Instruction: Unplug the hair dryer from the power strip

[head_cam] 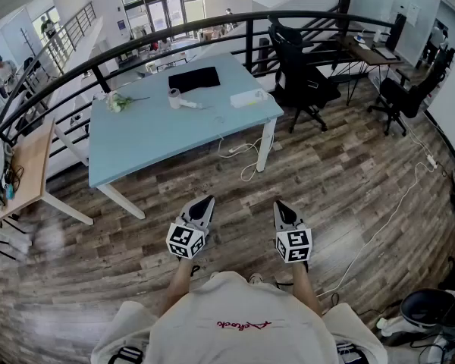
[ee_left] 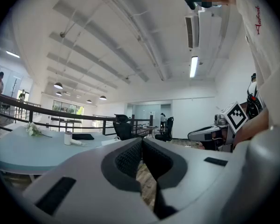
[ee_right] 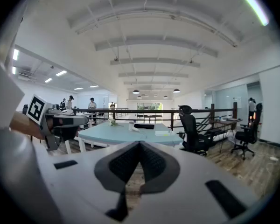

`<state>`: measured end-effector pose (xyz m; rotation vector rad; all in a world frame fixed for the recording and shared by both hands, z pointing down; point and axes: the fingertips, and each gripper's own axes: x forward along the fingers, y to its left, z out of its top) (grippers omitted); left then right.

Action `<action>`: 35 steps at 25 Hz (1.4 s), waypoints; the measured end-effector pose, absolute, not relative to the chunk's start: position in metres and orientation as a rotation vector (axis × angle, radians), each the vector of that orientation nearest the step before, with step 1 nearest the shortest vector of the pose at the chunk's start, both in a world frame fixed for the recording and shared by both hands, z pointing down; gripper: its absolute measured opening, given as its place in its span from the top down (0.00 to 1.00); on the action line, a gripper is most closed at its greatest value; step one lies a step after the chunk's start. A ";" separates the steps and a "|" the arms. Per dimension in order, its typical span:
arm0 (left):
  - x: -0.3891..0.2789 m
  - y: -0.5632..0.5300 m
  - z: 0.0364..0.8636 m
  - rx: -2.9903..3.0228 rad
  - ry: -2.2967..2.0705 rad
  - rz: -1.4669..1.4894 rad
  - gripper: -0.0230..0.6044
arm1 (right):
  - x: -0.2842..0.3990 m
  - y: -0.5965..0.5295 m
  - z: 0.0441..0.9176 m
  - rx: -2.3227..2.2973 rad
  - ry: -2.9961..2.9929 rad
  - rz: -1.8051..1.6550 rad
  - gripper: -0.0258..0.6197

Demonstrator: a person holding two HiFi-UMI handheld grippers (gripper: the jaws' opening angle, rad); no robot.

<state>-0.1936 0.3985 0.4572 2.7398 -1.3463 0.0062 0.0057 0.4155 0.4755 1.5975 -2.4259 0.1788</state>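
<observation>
A light blue table (head_cam: 159,131) stands ahead of me across the wooden floor. On it lie a white power strip (head_cam: 249,97) near the right end and a small white device (head_cam: 179,99) that may be the hair dryer; too small to be sure. A white cable (head_cam: 245,152) hangs from the table's right edge to the floor. My left gripper (head_cam: 207,201) and right gripper (head_cam: 279,205) are held side by side over the floor, well short of the table. Both are shut with nothing between the jaws, as the left gripper (ee_left: 141,141) and right gripper (ee_right: 140,144) views show.
A black mat (head_cam: 194,78) and flowers (head_cam: 118,101) also lie on the table. Black office chairs (head_cam: 299,78) stand to its right, a curved railing (head_cam: 174,30) behind it. A wooden desk (head_cam: 23,165) is at left. A white cord (head_cam: 387,218) crosses the floor at right.
</observation>
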 end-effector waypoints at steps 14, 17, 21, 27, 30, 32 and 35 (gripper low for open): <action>-0.191 0.386 0.459 2.734 -1.380 0.018 0.95 | 0.022 0.406 0.476 1.621 -2.411 0.159 0.93; -0.189 0.385 0.462 2.734 -1.388 0.050 0.95 | 0.025 0.404 0.475 1.632 -2.418 0.163 0.93; -0.179 0.382 0.461 2.733 -1.394 0.056 0.95 | 0.035 0.399 0.470 1.645 -2.425 0.140 0.93; -0.146 0.380 0.456 2.741 -1.401 0.068 0.95 | 0.061 0.394 0.468 1.609 -2.464 0.135 0.93; -0.125 0.374 0.453 2.745 -1.414 0.066 0.95 | 0.075 0.390 0.469 1.576 -2.485 0.128 0.93; -0.111 0.373 0.453 2.747 -1.416 0.066 0.95 | 0.085 0.388 0.471 1.562 -2.493 0.125 0.93; -0.093 0.371 0.450 2.755 -1.412 0.070 0.95 | 0.097 0.388 0.470 1.542 -2.503 0.116 0.93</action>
